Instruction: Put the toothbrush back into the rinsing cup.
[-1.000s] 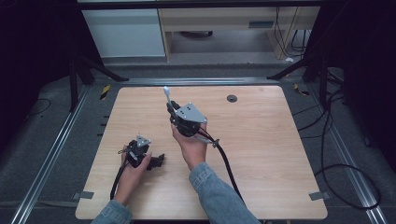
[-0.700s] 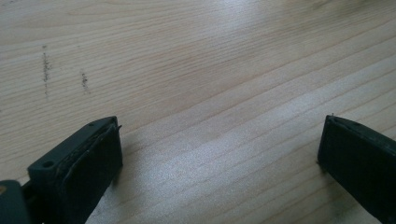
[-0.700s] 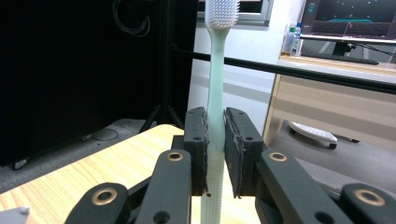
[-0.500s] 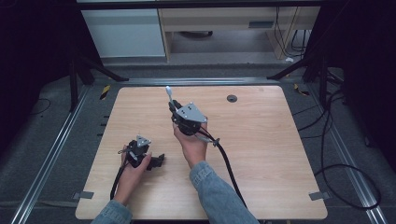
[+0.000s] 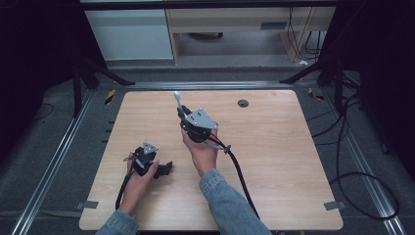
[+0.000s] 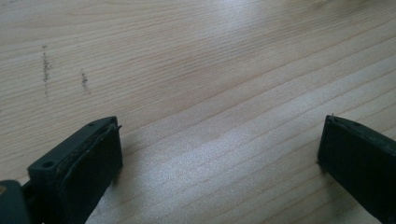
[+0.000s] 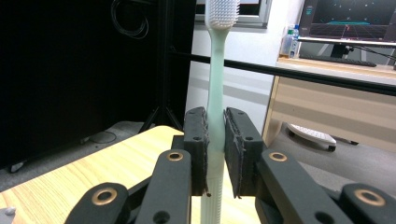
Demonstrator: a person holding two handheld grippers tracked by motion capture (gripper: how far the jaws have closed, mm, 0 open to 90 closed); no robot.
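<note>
Little has moved: the right tool (image 7: 215, 154) still pinches the toothbrush (image 7: 215, 93) mid-handle, bristles up. Light, stiff, slick plastic; the handle suits gripping. Left tool (image 6: 219, 163) rests spread on the surface (image 5: 274, 161).

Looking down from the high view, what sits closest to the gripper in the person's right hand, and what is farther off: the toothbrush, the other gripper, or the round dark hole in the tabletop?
From the right gripper:
1. Toothbrush, clamped in its jaws, pointing toward the table's far edge.
2. Round hole, off to the right near the far edge.
3. Left gripper, toward the near left, jaws open on the bare wood.
The last two are fairly close in distance, so that order is less certain.
</note>
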